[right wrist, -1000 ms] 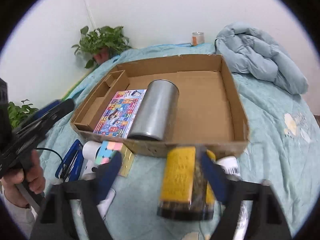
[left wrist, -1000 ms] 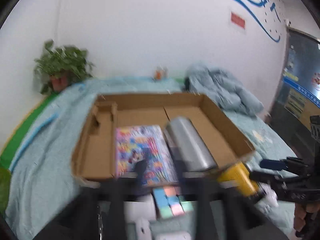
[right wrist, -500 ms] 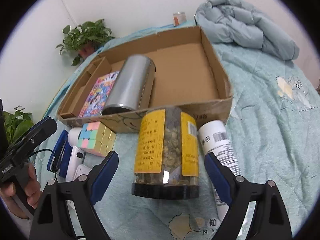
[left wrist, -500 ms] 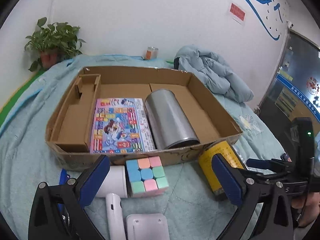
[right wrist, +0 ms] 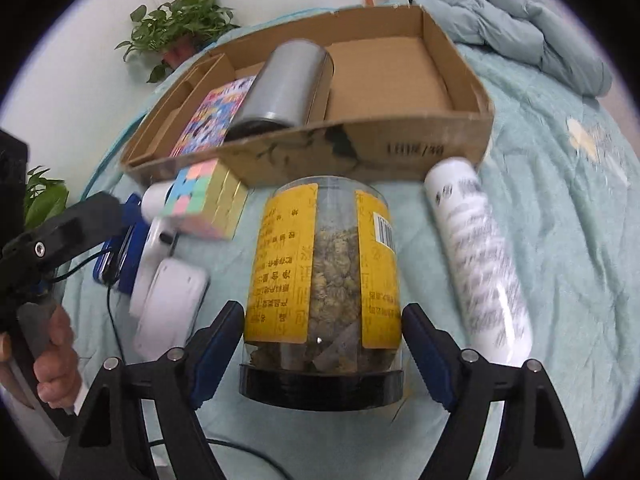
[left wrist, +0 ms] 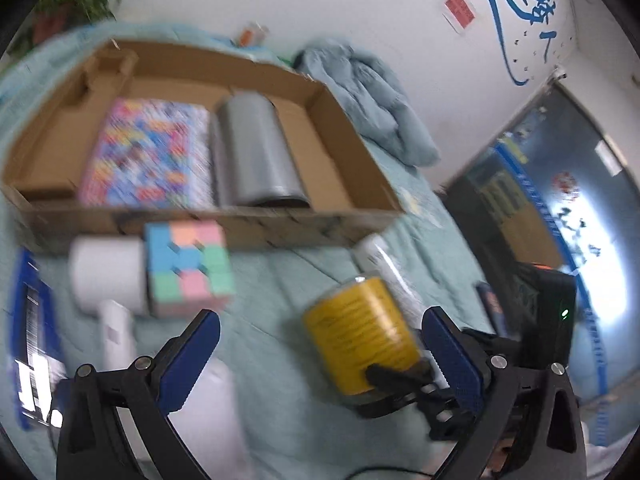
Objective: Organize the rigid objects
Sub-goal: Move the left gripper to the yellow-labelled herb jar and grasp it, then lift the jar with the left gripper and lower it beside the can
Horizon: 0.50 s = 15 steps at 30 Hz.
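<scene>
The right gripper (right wrist: 322, 354) is closing its jaws around the yellow jar (right wrist: 324, 276), which lies just in front of the cardboard box (right wrist: 400, 148), and the round jar could roll away, while the left gripper (left wrist: 320, 364) hangs wide and empty.
</scene>
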{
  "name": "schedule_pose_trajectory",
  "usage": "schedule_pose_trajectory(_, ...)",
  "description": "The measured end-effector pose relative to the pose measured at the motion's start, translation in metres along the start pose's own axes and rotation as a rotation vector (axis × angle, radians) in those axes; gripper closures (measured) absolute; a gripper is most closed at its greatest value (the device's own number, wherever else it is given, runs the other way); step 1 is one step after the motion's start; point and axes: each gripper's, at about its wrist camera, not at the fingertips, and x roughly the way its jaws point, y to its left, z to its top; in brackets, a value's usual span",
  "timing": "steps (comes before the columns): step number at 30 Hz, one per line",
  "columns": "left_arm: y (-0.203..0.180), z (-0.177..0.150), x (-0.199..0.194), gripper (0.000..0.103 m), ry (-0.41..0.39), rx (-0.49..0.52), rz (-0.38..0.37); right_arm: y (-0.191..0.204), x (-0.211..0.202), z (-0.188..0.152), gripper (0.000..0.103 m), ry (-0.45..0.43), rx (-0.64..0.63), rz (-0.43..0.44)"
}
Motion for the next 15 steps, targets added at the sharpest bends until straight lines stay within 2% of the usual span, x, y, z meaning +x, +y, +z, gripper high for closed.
schedule_pose_trajectory(3, 0.000, -0.013, 0.017, 0.002, 0.071, -0.056, -0.106, 0.020, -0.004, -0.015, 0.022, 0.039, -0.040, 0.034)
schedule_pose_trajectory(4, 0.000, -0.017, 0.022, 0.002, 0.091, -0.068, -0.119, 0.023, -0.010, -0.017, 0.022, 0.030, -0.036, 0.109)
schedule_pose_trajectory(7, 0.004, -0.025, 0.037, 0.002, 0.139, -0.094, -0.094, 0.020, -0.020, -0.012, 0.022, 0.018, -0.019, 0.216)
schedule_pose_trajectory(9, 0.007, -0.027, 0.041, 0.005, 0.152, -0.110, -0.098, 0.012, -0.017, -0.007, 0.022, 0.027, -0.016, 0.197)
schedule_pose_trajectory(11, 0.008, -0.027, 0.046, 0.008, 0.168, -0.115, -0.099, 0.004, -0.005, -0.004, 0.022, 0.075, 0.010, 0.181)
schedule_pose_trajectory(13, 0.008, -0.026, 0.051, 0.008, 0.179, -0.116, -0.082, 0.001, 0.010, -0.003, 0.022, 0.131, 0.046, 0.266)
schedule_pose_trajectory(15, 0.009, -0.026, 0.057, 0.011, 0.196, -0.121, -0.061, 0.006, 0.018, -0.006, 0.021, 0.147, 0.038, 0.302)
